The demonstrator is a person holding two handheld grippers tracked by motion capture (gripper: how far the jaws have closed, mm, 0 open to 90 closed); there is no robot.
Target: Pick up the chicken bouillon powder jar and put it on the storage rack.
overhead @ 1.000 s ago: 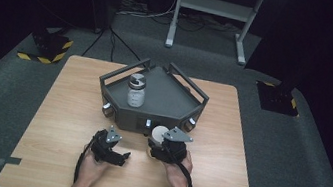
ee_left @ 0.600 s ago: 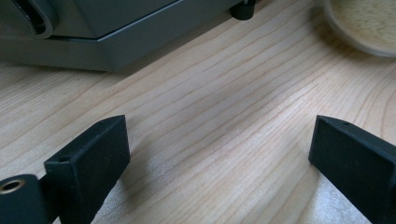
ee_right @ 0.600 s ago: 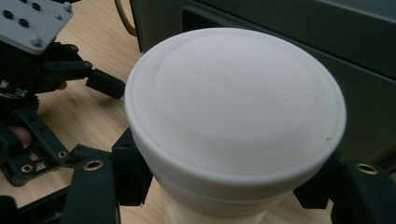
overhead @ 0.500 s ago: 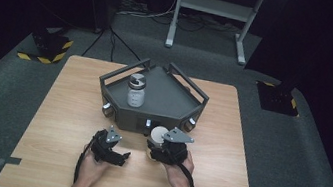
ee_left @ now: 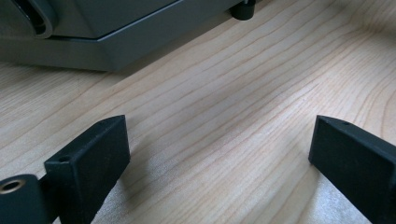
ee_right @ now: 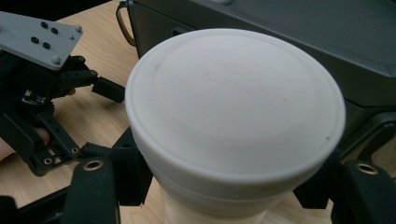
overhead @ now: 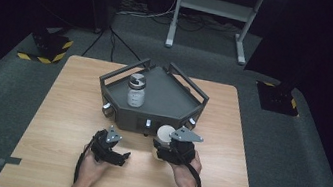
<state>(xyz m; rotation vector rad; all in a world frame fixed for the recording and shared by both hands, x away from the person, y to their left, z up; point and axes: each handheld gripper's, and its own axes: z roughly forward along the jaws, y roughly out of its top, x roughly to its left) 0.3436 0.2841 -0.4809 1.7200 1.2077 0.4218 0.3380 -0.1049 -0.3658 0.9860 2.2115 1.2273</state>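
From above, a wooden table [overhead: 66,108] stands on grey carpet, and a person's two forearms come in from the near edge, each hand holding a black gripper. At the table's middle sits a dark grey tray [overhead: 168,101] with a low railing and a pointed far corner. A clear jar [overhead: 136,90] with a dark lid stands upright inside the tray, towards its left side. The right gripper [overhead: 165,150] is just in front of the tray's near wall, closed around a white-lidded jar [overhead: 165,135] whose round lid shows just ahead of the hand. That jar is close to the tray's front wall, outside the tray; whether it rests on the wood I cannot tell. The left gripper [overhead: 120,156] lies low over the table to the left, near the other gripper but apart from it, pointing right.

In the left gripper view, its two black jaws stand wide apart with bare wood grain between them and nothing held. The tray's grey base [ee_left: 116,37] runs across the top left.

In the right gripper view, the white-lidded jar [ee_right: 233,116] sits directly between the jaws. Its broad white lid is uppermost, and the black jaws press on the body below the lid from both sides. The tray's dark wall [ee_right: 280,42] is right behind it. The left gripper [ee_right: 109,89] shows at the left, over the wood.
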